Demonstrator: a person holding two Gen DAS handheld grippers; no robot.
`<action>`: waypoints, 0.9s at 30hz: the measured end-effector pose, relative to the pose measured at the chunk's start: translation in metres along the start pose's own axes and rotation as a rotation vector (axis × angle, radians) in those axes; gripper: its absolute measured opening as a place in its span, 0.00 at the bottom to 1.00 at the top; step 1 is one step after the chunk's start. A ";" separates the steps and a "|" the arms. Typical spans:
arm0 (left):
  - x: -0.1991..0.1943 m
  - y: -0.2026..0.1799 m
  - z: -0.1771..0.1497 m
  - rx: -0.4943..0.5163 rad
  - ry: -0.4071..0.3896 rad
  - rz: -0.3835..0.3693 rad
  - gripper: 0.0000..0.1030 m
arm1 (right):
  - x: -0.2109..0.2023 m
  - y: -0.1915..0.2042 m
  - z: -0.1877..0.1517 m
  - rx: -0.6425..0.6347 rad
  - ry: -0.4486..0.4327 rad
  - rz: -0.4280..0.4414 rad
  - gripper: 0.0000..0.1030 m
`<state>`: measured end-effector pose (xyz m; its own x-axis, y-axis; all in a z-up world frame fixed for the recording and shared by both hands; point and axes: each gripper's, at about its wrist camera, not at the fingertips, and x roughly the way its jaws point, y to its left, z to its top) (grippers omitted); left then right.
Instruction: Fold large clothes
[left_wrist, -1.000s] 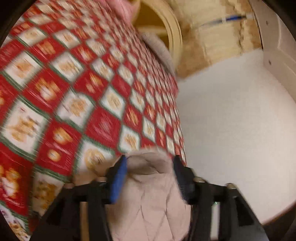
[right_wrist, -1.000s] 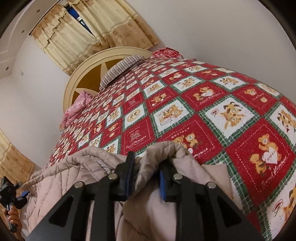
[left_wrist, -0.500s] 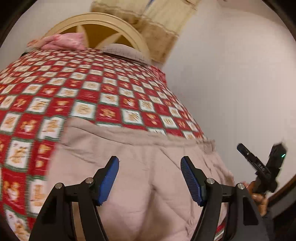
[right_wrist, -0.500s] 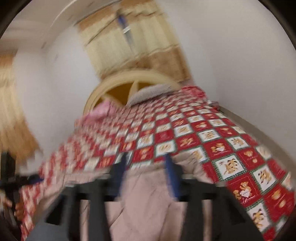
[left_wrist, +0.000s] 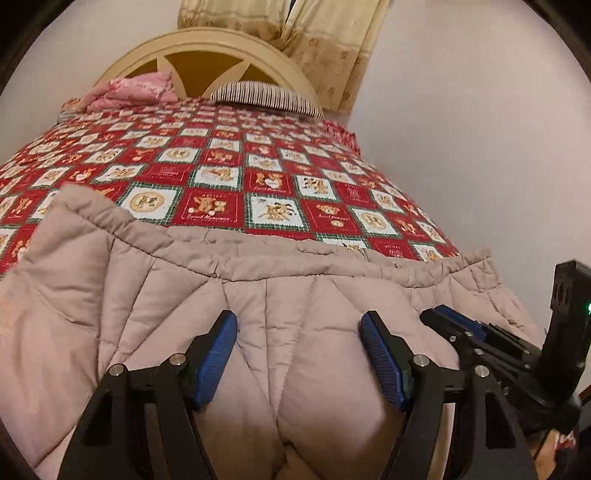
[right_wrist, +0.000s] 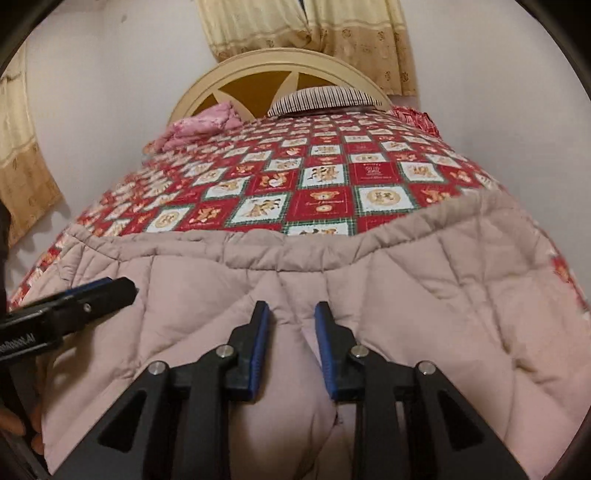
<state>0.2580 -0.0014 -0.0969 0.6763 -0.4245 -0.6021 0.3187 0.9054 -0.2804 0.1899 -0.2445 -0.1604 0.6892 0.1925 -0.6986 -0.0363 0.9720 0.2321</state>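
Note:
A beige quilted padded garment (left_wrist: 177, 280) lies spread across the near end of the bed, its hem running side to side; it also shows in the right wrist view (right_wrist: 424, 280). My left gripper (left_wrist: 299, 325) is open, its blue pads wide apart over a bulge of the garment. My right gripper (right_wrist: 291, 314) has a narrower gap with a fold of fabric between the pads, apparently not pinched. The right gripper shows in the left wrist view (left_wrist: 480, 343); the left gripper shows in the right wrist view (right_wrist: 74, 302).
The bed carries a red, white and green teddy-bear quilt (left_wrist: 229, 173). A pink bundle (left_wrist: 136, 88) and a striped pillow (left_wrist: 266, 96) lie by the cream headboard (right_wrist: 280, 70). Walls stand on both sides, with curtains (right_wrist: 317, 26) behind the headboard.
Both grippers have let go of the garment, which was held bunched a second ago and now lies spread flat on the bed. Both cameras have swung to face the headboard.

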 end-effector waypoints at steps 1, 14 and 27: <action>0.002 -0.001 -0.002 0.009 -0.010 -0.001 0.71 | 0.001 -0.001 0.000 0.004 0.001 0.003 0.29; 0.029 0.012 -0.001 -0.049 0.029 -0.105 0.75 | 0.020 -0.005 0.000 0.054 0.043 0.012 0.29; 0.031 0.013 0.000 -0.043 0.043 -0.098 0.75 | -0.070 -0.076 0.021 0.171 -0.070 -0.124 0.34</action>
<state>0.2833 -0.0033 -0.1193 0.6141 -0.5113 -0.6012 0.3522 0.8592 -0.3710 0.1599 -0.3351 -0.1149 0.7295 0.0573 -0.6816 0.1711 0.9495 0.2629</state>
